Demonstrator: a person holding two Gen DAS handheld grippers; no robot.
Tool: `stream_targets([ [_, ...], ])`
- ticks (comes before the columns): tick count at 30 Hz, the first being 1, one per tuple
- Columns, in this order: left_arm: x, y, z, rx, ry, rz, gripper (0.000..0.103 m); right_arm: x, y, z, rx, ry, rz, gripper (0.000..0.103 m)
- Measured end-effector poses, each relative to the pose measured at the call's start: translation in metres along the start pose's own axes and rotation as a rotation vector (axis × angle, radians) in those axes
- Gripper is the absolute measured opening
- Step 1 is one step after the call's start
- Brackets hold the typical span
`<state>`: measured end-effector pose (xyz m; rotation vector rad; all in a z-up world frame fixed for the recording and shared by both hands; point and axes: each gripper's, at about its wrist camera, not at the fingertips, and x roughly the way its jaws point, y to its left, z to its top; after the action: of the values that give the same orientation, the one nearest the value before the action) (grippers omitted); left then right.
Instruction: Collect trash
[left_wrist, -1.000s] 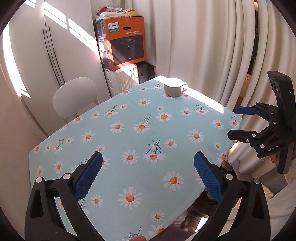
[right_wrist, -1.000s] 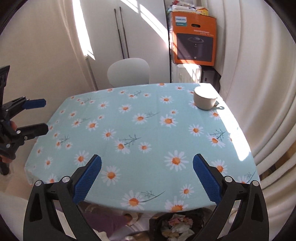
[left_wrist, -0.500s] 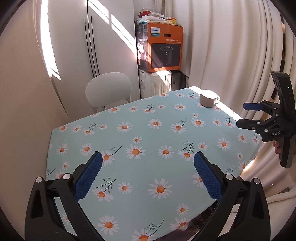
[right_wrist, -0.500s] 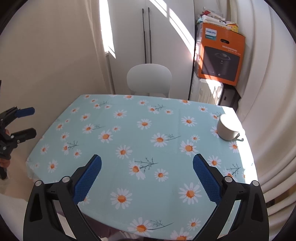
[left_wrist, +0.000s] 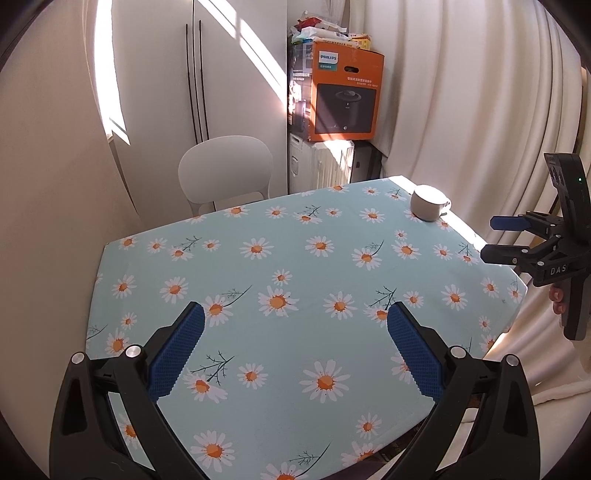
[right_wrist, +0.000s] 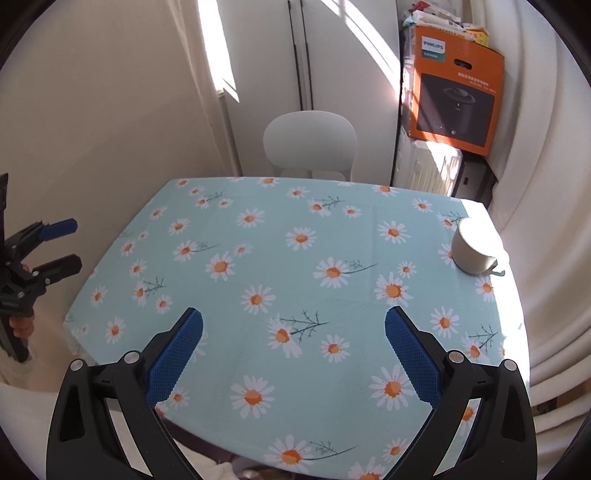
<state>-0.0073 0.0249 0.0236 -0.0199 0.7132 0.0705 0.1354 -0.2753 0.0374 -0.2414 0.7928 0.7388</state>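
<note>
A table with a light-blue daisy tablecloth (left_wrist: 295, 266) (right_wrist: 295, 258) fills both views. No trash shows on it. A white cup (left_wrist: 428, 202) (right_wrist: 474, 245) stands near its far right corner. My left gripper (left_wrist: 293, 334) hangs open over the near part of the cloth, nothing between its blue pads. My right gripper (right_wrist: 293, 332) is also open and empty above the near edge. In the left wrist view the right gripper (left_wrist: 496, 238) is beside the table's right edge. In the right wrist view the left gripper (right_wrist: 68, 243) is off the left edge.
A white chair (left_wrist: 225, 170) (right_wrist: 310, 142) stands behind the table. An orange carton (left_wrist: 345, 98) (right_wrist: 456, 98) sits on a radiator (left_wrist: 327, 164) at the back right. Cream curtains (left_wrist: 472, 110) hang along the right side, a pale wall (right_wrist: 110, 110) on the left.
Both cameras have tilted up and pulled back: more of the wall, chair and carton shows. The bin with crumpled trash under the near table edge has dropped out of the right wrist view.
</note>
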Motion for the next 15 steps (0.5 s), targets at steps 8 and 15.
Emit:
stream_targets([
  [8,0.0062,0.0049,-0.0007,-0.007,0.027,-0.003,0.097,0.0032,0.0023,0.0032,-0.037,0.004,-0.009,0.095],
  [15,0.0060,0.0069,-0.0015,-0.013,0.026,0.012,0.097,0.0057,0.0050,0.0019,-0.047,0.008,-0.001,0.095],
])
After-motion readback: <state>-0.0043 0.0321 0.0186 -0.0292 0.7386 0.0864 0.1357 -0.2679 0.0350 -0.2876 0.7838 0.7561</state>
